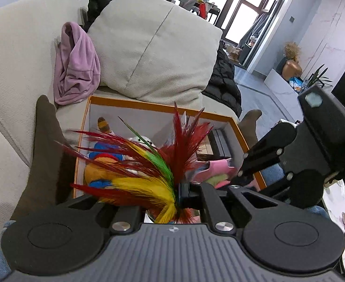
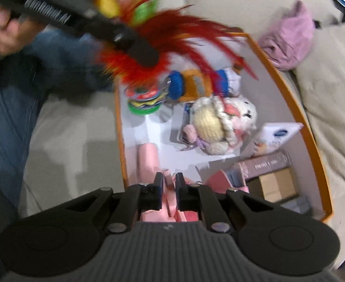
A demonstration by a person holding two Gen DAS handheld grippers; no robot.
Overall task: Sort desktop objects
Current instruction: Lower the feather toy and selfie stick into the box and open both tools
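Left wrist view shows the left gripper (image 1: 172, 195) with its jaws drawn together on the base of a shuttlecock of red, yellow and green feathers (image 1: 153, 164) — the plumes fan up and forward from between the fingers, over an orange-rimmed white box (image 1: 238, 129) that sits on a beige sofa (image 1: 12, 75). In the box lie an orange-and-blue plush toy (image 1: 99, 166) and other soft things. A crumpled lilac cloth (image 1: 76, 65) lies on the sofa just behind the box, beside a beige cushion (image 1: 158, 54).

From the right wrist view, the right gripper (image 2: 168, 188) hangs low over the near end of the box, its jaws close together with a pink plastic object (image 2: 167, 211) between them; whether they actually pinch it, I cannot tell. Past the fingers a cream knitted doll (image 2: 214, 127) lies mid-box, a stack of round colourful discs (image 2: 144, 101) to its left, and a dark hardback book (image 2: 264, 164) against the right wall. This view is blurred.
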